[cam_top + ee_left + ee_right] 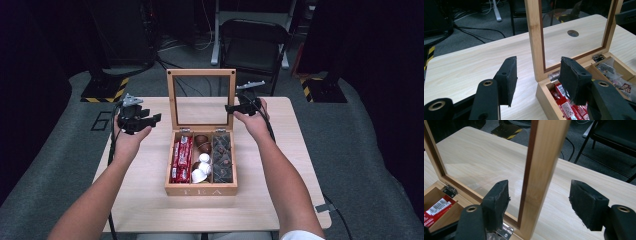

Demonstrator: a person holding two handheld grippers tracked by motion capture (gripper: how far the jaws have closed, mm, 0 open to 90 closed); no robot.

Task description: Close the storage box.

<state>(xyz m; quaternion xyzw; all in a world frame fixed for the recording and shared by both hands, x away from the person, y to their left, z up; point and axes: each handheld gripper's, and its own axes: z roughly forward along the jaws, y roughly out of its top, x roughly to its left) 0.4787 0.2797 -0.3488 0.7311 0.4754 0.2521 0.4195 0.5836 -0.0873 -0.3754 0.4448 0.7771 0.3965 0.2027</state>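
Note:
A wooden tea box (201, 191) stands open mid-table, its glass lid (201, 73) upright. Inside lie red packets (182, 159) at the left, brown and white capsules (202, 160) in the middle and dark tea bags (222, 155) at the right. My right gripper (231, 108) is at the lid's right edge. In the right gripper view its jaws (541, 195) straddle the lid's frame post (546, 157) with a gap on the outer side, so it is open. My left gripper (147, 121) hovers left of the box, open and empty (539, 68), facing the lid's left post (535, 37).
The light wood table (150, 200) has a round cable hole (573, 33) behind the lid. A black folding chair (255, 40) stands beyond the far edge. Stand bases with yellow-black stripes (105, 90) sit on the grey floor at both sides.

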